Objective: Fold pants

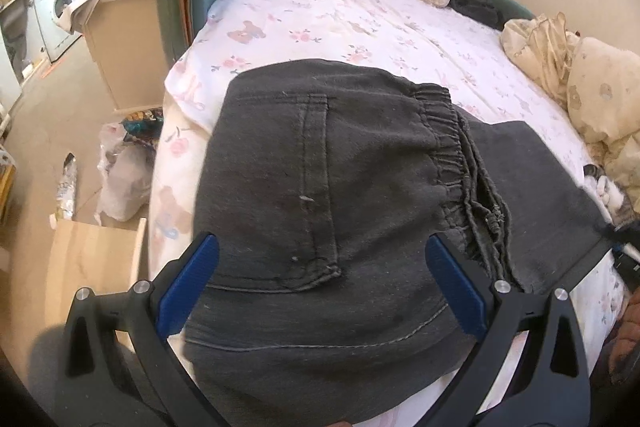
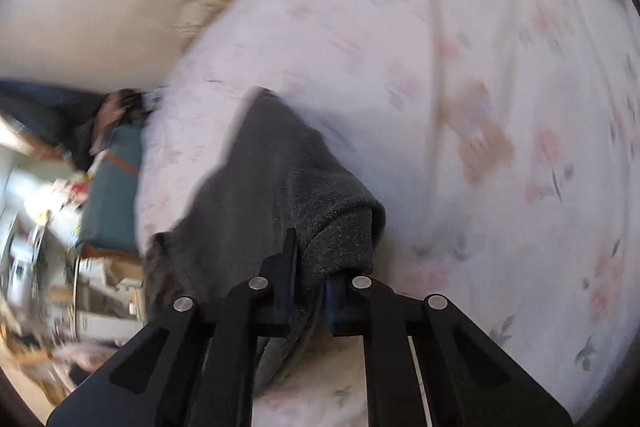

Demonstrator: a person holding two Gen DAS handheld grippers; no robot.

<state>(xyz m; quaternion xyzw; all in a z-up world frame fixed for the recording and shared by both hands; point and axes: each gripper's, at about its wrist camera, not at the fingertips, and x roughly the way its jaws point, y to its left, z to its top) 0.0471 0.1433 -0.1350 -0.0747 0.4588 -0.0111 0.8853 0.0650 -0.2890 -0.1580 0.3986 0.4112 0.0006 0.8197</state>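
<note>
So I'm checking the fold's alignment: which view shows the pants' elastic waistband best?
The left wrist view: the waistband runs sharp across the pants. The blurred right wrist view shows only a fabric edge clamped in the right gripper, no waistband.

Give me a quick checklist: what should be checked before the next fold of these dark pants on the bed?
1. Right gripper pinching the pants fabric: ok.
2. Left gripper open, spread over the back pocket: ok.
3. Elastic waistband lying flat: not ok, bunched.
4. Pants fully on the bed sheet: not ok, the near part drapes over the edge.
5. Which end the right gripper holds: cannot tell, view blurred.
</note>
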